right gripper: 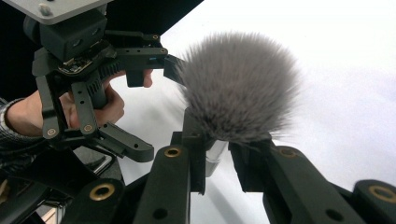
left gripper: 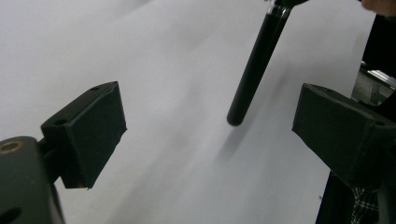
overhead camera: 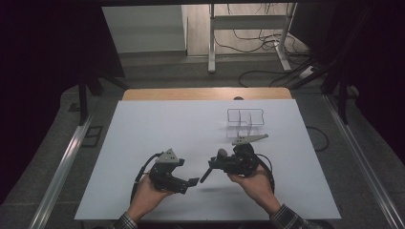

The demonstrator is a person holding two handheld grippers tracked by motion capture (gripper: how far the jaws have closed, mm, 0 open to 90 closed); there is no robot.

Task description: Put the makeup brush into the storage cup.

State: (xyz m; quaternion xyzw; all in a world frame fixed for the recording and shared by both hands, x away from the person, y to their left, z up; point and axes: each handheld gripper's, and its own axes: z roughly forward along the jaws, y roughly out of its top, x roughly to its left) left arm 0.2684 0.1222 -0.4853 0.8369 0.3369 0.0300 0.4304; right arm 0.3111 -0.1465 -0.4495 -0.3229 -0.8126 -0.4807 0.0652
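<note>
Makeup brush (right gripper: pixel 238 88) clamped at metal ferrule by right gripper (right gripper: pixel 217 158); left gripper (left gripper: pixel 205 126) spread open, empty. Brush judged light; bristles soft, handle (left gripper: pixel 256 65) stiff, slippery — ferrule best gripped.

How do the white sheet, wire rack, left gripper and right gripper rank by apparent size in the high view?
1. white sheet, by far the largest.
2. and 3. left gripper and right gripper: they look about alike, so no ranking.
4. wire rack: looks slightly smaller, but it stands farther from the camera, so unsure.
</note>
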